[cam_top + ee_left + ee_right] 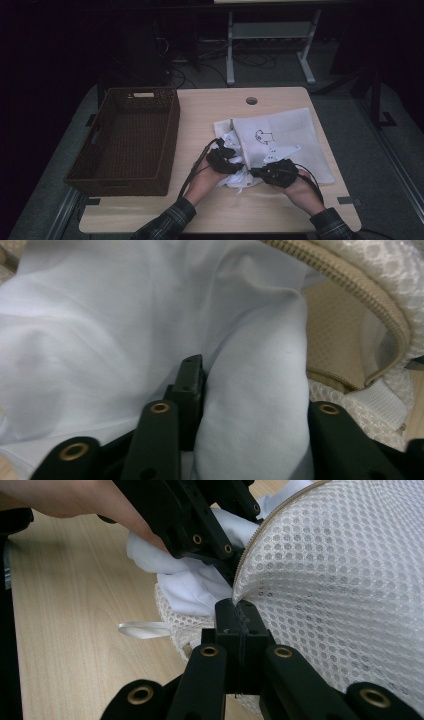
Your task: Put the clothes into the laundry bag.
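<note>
Mesh laundry bag [340, 580] lies at the table's [210, 210] right, white cloth [125, 325] bunched at its zippered mouth. Right gripper [239, 611] pinches the mesh edge, jaws clamped. Left gripper [250, 405] straddles a cloth fold, jaws part open; whether they press it is unclear. Wicker basket [125, 140] at the left holds nothing. Cloth hides the left jaw tips.
</note>
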Tool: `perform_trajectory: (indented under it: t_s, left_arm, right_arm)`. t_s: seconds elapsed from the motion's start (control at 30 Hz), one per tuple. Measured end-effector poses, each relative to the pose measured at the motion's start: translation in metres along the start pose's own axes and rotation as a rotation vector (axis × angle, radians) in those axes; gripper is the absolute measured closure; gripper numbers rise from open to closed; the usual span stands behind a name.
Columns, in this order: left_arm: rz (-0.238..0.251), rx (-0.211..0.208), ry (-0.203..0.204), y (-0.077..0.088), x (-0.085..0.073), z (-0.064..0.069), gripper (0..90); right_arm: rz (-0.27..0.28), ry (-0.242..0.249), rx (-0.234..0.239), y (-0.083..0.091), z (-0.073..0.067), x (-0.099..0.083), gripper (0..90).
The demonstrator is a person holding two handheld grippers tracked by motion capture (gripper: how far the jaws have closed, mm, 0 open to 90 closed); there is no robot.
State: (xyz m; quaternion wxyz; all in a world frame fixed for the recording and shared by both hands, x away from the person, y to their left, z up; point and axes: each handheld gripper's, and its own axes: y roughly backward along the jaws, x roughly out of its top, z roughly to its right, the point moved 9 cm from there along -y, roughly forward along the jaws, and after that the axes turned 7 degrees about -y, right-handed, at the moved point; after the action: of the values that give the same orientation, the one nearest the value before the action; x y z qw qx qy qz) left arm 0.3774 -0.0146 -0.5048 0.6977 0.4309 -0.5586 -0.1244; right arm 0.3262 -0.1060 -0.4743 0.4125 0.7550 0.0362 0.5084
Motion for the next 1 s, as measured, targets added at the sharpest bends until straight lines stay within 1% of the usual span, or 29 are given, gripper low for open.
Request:
perform_trajectory:
  t_s: [0.13,0.2,0.3,0.47,0.57,0.67,0.77,0.83,0.9,1.0]
  left_arm:
    - [0.020,-0.034,0.013,0.000,0.000,0.002,51.6]
    - [0.034,-0.048,-0.001,0.003,0.001,0.004,43.3]
    - [0.057,-0.065,-0.018,0.009,0.003,0.006,34.1]
    - [0.126,-0.081,-0.018,0.031,0.012,0.005,28.2]
    - [0.148,-0.069,-0.026,0.045,0.013,0.000,27.5]
    - [0.164,-0.052,-0.016,0.057,0.013,-0.006,27.3]
    - [0.151,-0.020,-0.017,0.066,0.007,-0.014,24.0]
    - [0.145,0.002,-0.007,0.070,0.002,-0.020,20.5]
    - [0.139,0.000,0.005,0.071,-0.003,-0.023,19.0]
    - [0.109,-0.019,0.014,0.066,-0.014,-0.021,16.0]
  right_arm:
    - [-0.002,0.001,-0.001,0.001,0.002,-0.001,89.8]
    - [0.000,-0.002,-0.004,0.002,0.002,-0.002,89.8]
    - [0.003,-0.005,-0.005,0.003,0.003,-0.002,89.8]
    - [0.002,-0.010,-0.007,0.005,0.004,-0.003,89.9]
    - [0.003,-0.013,-0.011,0.009,0.007,-0.004,89.8]
    - [0.005,-0.020,-0.020,0.015,0.011,-0.007,89.9]
    - [0.006,-0.038,-0.031,0.021,0.018,-0.012,89.9]
    - [0.006,-0.052,-0.036,0.026,0.022,-0.015,89.8]
    - [0.003,-0.063,-0.045,0.029,0.027,-0.018,89.8]
    - [-0.002,-0.079,-0.055,0.035,0.035,-0.025,89.8]
